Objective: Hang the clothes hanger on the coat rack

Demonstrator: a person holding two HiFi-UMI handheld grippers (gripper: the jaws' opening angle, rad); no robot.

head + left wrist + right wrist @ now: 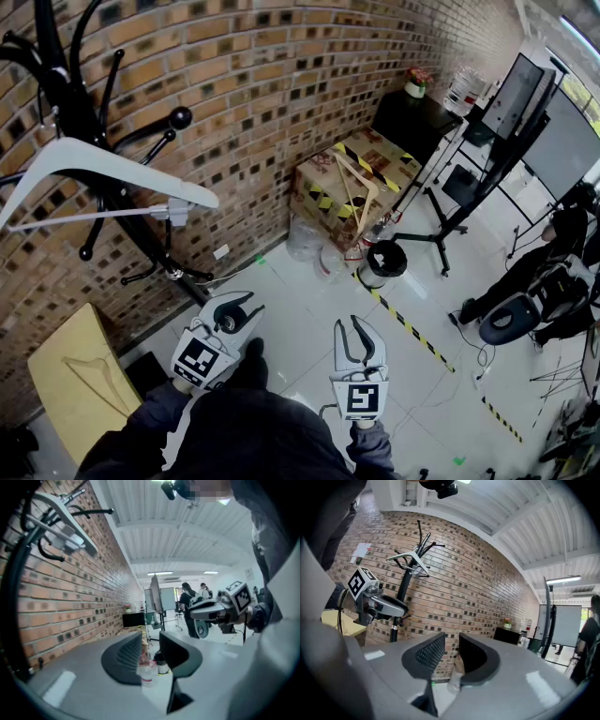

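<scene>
A white clothes hanger (103,178) hangs on the black coat rack (70,103) against the brick wall at the upper left. The right gripper view shows the same hanger (408,557) high on the rack (404,585). In the left gripper view the hanger (65,522) is overhead at the left. My left gripper (234,314) hovers low over the floor, below and right of the rack's foot, open and empty (150,639). Beside it, my right gripper (361,336) points about level with a narrow gap between its jaws and nothing in them (451,639).
A taped cardboard box (323,202) with a wooden hanger (354,183) on it stands by the wall ahead. A black bin (384,258) and plastic bottles (328,262) sit near it. A pale box (56,361) bearing another hanger lies at lower left. A seated person (553,253) is at right.
</scene>
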